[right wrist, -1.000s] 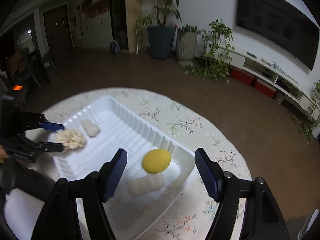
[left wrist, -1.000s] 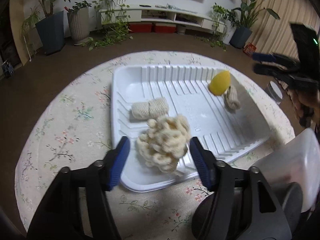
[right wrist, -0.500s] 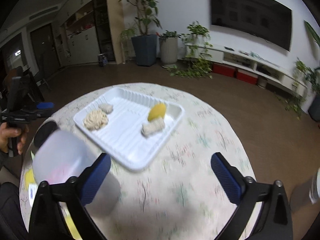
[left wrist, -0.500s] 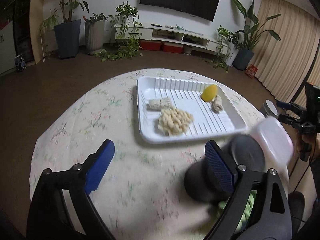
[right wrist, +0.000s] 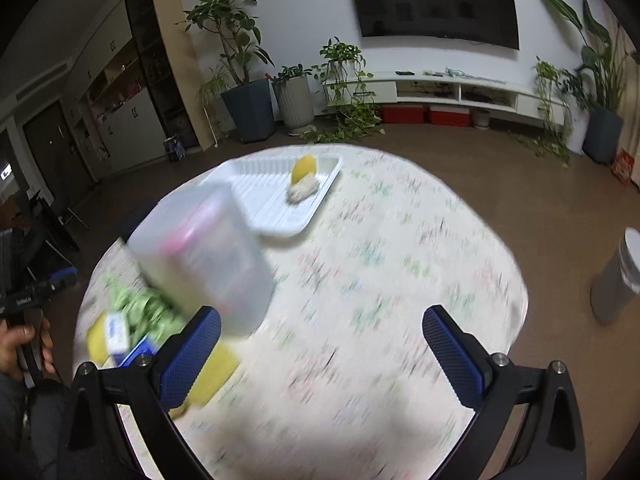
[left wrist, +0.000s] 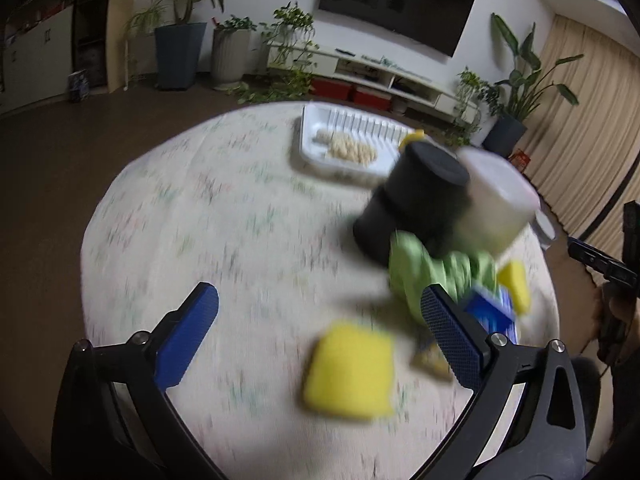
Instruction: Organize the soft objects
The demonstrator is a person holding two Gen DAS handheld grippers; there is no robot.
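Blue pads mark the two fingers of the left gripper (left wrist: 320, 330) in the left wrist view. Its jaws have just been opening and now stand wide apart, with nothing between them but the flowered tablecloth (left wrist: 192, 208). The picture is blurred. Just beside the right finger lies a yellow sponge (left wrist: 350, 376) on the cloth. Behind it there is a crumpled green cloth (left wrist: 424, 272), a blue packet (left wrist: 490, 314) and a second yellow sponge (left wrist: 516, 284). A black jar (left wrist: 416, 196) and a cloudy plastic tub (left wrist: 496, 204) lie tilted behind the green cloth, touching each other. At the far side of the table stands the white tray (left wrist: 310, 136) with cream soft pieces (left wrist: 352, 150) in it. The black jar partly hides its right end. At the right edge a hand (left wrist: 614, 312) holds the right gripper – only a part of it shows here.

In the right wrist view the right gripper (right wrist: 322, 348) points down over the bare tablecloth. Its jaws have also just been opening and are spread wide, empty. The plastic tub stands near the left finger, with the green cloth, the blue packet and a yellow sponge low on the left, close together. The white tray is at the far side – a yellow ball (right wrist: 304, 168) and a cream roll (right wrist: 302, 190) lie touching in its right end. At the left edge a hand (right wrist: 22, 346) holds the left gripper. A grey bin (right wrist: 618, 276) stands on the floor at the right.
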